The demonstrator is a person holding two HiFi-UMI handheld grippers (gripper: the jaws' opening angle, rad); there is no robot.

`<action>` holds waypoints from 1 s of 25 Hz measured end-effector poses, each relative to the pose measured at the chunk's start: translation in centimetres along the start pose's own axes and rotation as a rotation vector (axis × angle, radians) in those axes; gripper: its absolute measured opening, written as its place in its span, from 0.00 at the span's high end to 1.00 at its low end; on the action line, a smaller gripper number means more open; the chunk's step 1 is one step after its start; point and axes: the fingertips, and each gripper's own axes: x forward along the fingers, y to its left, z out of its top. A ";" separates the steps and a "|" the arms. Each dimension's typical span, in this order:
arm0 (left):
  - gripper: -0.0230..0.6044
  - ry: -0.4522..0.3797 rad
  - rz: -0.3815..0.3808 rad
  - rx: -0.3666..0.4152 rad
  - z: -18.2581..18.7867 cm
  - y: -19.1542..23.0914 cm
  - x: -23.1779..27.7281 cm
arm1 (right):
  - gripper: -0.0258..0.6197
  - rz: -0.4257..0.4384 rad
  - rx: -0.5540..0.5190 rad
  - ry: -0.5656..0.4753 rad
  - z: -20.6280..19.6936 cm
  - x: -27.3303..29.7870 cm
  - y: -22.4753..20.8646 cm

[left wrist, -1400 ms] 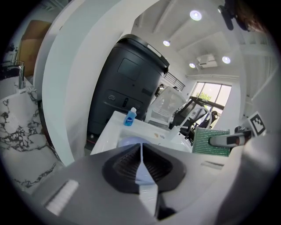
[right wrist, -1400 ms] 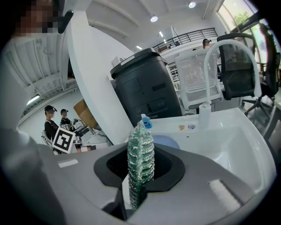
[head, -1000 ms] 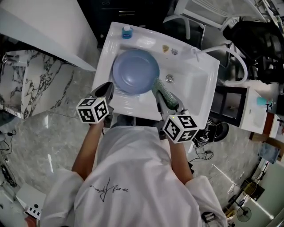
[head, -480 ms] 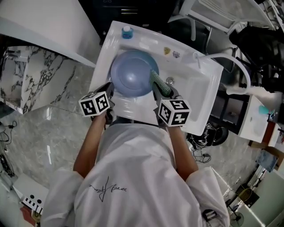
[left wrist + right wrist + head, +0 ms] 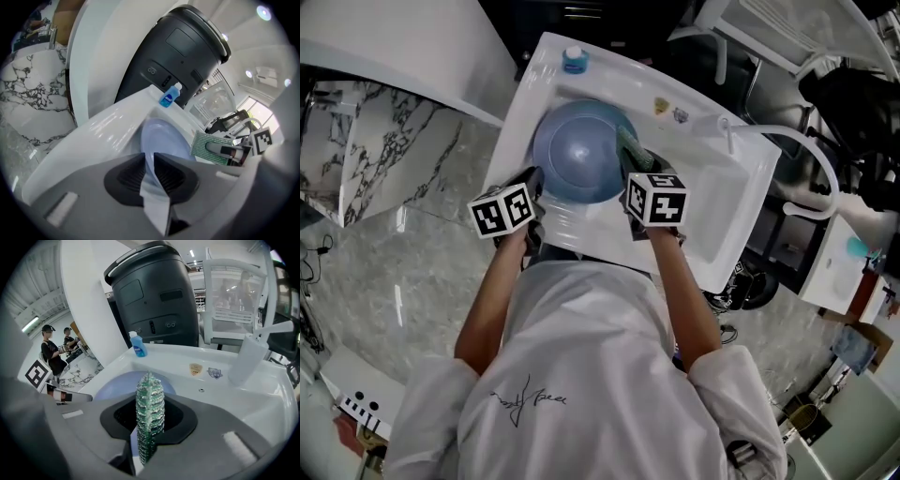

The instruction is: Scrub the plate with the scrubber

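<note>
From the head view: holds the blue plate (image 5: 581,150) in the left half of the white sink (image 5: 712,202), with the left tool (image 5: 531,184) at the plate's near-left rim. Sets the right tool (image 5: 630,161) at the plate's right edge, with the green scrubber (image 5: 628,145) overlapping that rim. Cannot tell contact from here. Shows a small blue bottle (image 5: 574,60) standing at the sink's far left corner.

From the left gripper view: pinches the plate's (image 5: 161,140) thin rim between the two ribbed pads (image 5: 133,173), jaws drawn almost together with only that rim between them. Shows the scrubber's (image 5: 206,145) flat green face just beside the plate's right rim, gripped in the other tool. Catches the bottle (image 5: 169,96) on the sink's far edge, in front of a dark rounded machine (image 5: 183,51).

From the right gripper view: clamps the scrubber (image 5: 149,408) edge-on, jaws narrowed onto it, its bristly strip standing upright out of the pads. Looks past it onto the plate (image 5: 117,383) — low in the basin, just behind the scrubber. Shows the bottle (image 5: 138,345) at the far edge, left of two small badges (image 5: 205,371) on the sink's (image 5: 234,394) far wall.
</note>
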 end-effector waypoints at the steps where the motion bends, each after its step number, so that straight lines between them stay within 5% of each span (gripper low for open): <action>1: 0.88 -0.001 0.003 -0.009 0.0 0.1 0.1 | 0.88 -0.005 -0.005 0.011 0.1 0.6 -0.1; 25: 0.84 0.093 -0.047 -0.072 -1.0 0.7 2.2 | 0.88 -0.160 -0.150 0.147 1.1 7.6 -1.9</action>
